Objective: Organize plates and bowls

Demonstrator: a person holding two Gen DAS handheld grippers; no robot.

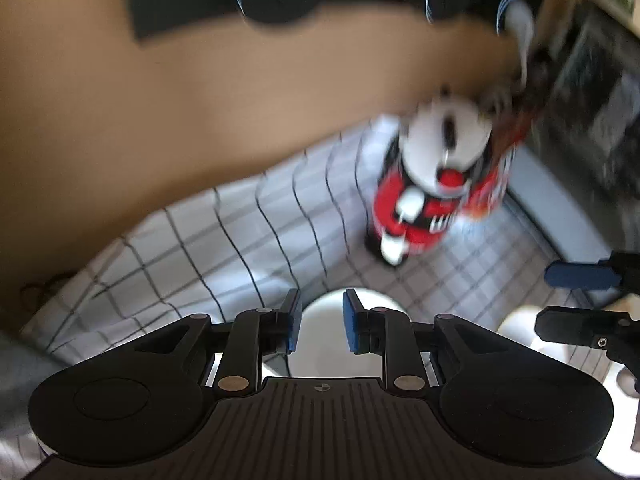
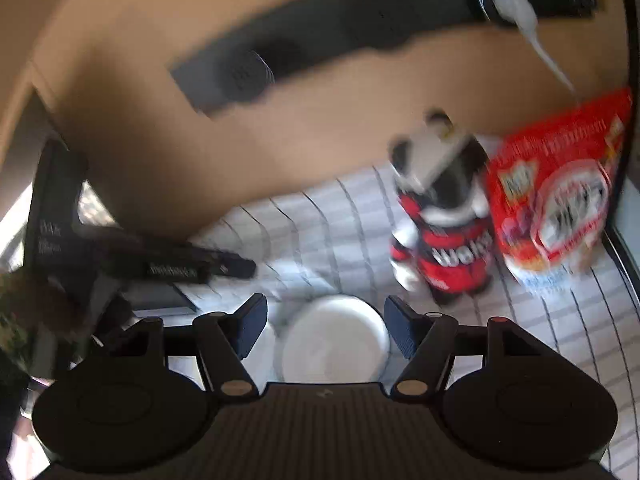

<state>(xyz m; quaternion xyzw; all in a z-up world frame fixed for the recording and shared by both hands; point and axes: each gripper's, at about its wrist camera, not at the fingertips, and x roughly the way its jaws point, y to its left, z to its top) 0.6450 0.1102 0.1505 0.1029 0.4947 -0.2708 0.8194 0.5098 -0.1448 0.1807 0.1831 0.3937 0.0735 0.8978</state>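
Both views are blurred. The left gripper (image 1: pixel 318 320) hangs above a white bowl (image 1: pixel 336 344) on the checked cloth (image 1: pixel 192 248) — its fingers narrowly parted, pinching nothing. The right gripper (image 2: pixel 326 328) has its fingers spread wide over a white bowl (image 2: pixel 334 340) — nothing between them. A red-labelled bottle (image 2: pixel 444 236) and red box (image 2: pixel 556 196) stand beyond.

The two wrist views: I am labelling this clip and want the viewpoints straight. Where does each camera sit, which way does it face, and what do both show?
Left wrist: sits behind the left gripper, tilted down at a white bowl on the checked cloth; the right gripper shows at the right edge.
Right wrist: sits behind the right gripper, tilted down at a white bowl; jaws apart, nothing between them.
Shared: checked cloth, red and black bottle, tan table.
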